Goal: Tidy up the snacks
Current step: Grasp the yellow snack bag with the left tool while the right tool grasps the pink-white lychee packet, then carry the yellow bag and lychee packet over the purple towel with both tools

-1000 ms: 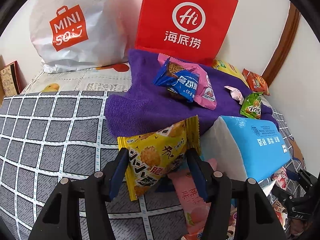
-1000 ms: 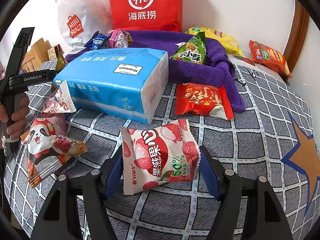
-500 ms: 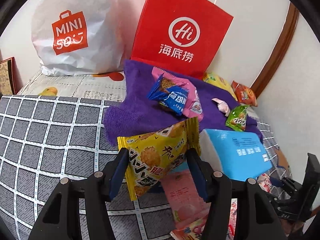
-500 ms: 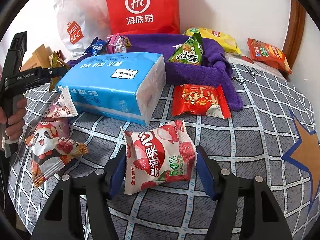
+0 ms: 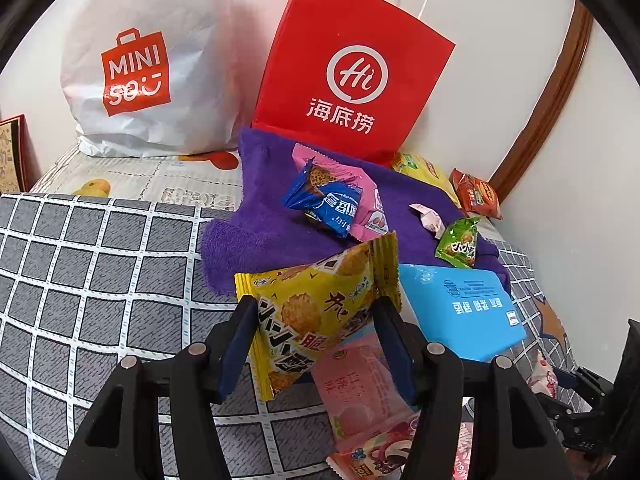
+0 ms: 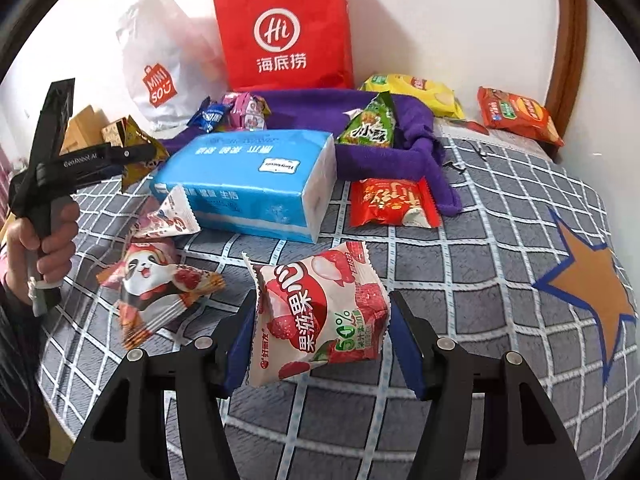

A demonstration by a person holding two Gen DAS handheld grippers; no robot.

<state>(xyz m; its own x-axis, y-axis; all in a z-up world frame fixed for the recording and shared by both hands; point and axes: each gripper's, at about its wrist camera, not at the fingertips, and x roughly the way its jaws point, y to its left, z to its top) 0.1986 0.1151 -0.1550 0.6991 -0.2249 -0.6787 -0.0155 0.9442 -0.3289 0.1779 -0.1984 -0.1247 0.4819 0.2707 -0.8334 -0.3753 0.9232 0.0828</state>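
Left wrist view: the left gripper (image 5: 316, 332) has its jaws part-way closed, clamped on a yellow cracker packet (image 5: 320, 312) that is held tilted above the grey checked bedspread (image 5: 100, 264). Beyond it lies a purple towel (image 5: 272, 216) carrying a blue biscuit packet (image 5: 332, 204) that rests on a pink packet (image 5: 370, 208), with a green packet (image 5: 458, 242) further right. A blue tissue pack (image 5: 460, 308) sits just right of the jaws. Only this view shows the pink peach-print packet (image 5: 356, 396) lying under the gripper.

Right wrist view: the right gripper (image 6: 320, 340) has its jaws part-way closed, pressing both sides of a lychee jelly packet (image 6: 320, 308) that is lifted off the bedspread. Only here appear a panda packet (image 6: 160, 284), a red packet (image 6: 392, 202) beside the towel, an orange star patch (image 6: 588, 284), and the person's hand (image 6: 48, 244) gripping the left gripper's handle. A red paper bag (image 6: 280, 28) and a white bag (image 6: 164, 64) stand against the wall.
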